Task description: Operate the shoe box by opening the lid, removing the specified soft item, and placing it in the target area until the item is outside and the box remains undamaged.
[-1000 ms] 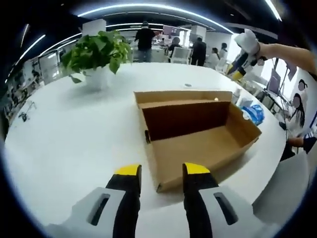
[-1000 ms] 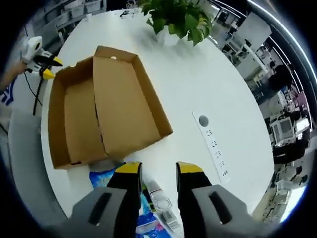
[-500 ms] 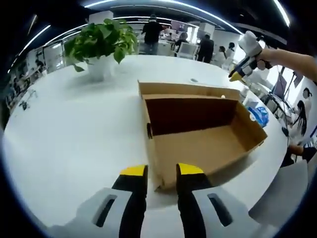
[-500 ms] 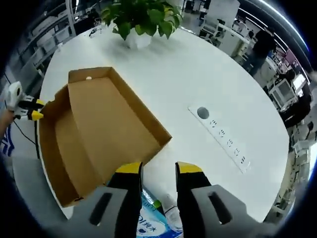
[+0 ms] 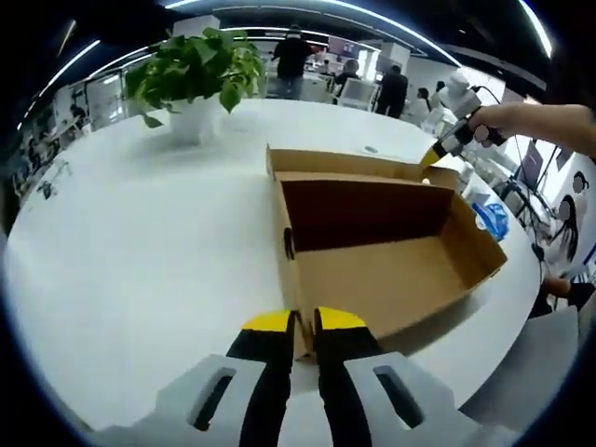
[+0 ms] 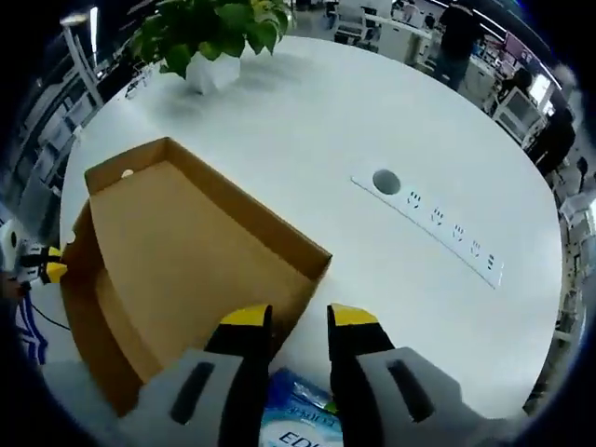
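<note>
Box (image 5: 382, 251) corner sits pinched between the left tongs (image 5: 304, 321).

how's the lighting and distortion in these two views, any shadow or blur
Left gripper view: the shoe box has a dark, shadowed inner back wall; ceiling strip lights bow with fisheye. Right gripper view: even light on the white table, the power strip curves, edges blur.

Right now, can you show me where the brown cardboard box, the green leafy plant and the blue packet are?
brown cardboard shoe box (image 5: 391, 279), left gripper view, on its inside floor.
green leafy plant in a white pot (image 5: 200, 70), left gripper view, on its leaves.
blue plastic packet (image 6: 296, 419), right gripper view, on its printed top.
</note>
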Available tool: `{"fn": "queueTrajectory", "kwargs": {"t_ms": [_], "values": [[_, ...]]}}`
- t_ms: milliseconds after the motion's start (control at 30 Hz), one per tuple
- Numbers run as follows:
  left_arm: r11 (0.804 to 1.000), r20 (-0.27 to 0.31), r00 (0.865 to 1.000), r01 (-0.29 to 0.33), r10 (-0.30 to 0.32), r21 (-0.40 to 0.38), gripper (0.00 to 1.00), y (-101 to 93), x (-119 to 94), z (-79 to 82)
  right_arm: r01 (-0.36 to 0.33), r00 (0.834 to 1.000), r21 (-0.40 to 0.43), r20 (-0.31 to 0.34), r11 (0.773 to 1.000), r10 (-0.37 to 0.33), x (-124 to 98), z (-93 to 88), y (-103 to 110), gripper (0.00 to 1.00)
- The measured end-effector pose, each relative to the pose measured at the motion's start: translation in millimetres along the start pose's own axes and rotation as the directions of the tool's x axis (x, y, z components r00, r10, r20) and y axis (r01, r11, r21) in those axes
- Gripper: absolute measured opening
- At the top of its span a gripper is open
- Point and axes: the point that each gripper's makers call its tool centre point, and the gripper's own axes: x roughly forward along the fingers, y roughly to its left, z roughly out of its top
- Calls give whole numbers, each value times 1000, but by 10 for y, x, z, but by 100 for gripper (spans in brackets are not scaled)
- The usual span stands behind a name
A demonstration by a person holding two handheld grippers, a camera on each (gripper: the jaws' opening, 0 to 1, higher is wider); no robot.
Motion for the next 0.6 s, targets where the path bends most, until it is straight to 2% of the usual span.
{"fn": "queueTrajectory", "kwargs": {"t_ms": [133,233,333,467,600], "values": [[1000,1,1000,-4,4,13,6,6,4,-2,-35,999,91,5,995,35,87,-14,71,17],[1000,3,1000,-1,1,8,5,1,-1,-4,-27,1000,140,4,990,27,163,-37,76,17],[1000,3,1000,2,-2,-5,5,16,7,-2,-19,1000,146,-3,989,20,209,-74,79,16],[1000,3,1000,4,-4,-5,5,15,11,-7,12,1000,165,-7,986,-11,208,-98,15,7],[1000,5,1000,5,-5,-16,5,26,17,-6,0,1000,206,0,979,0,204,-104,12,6]]}}
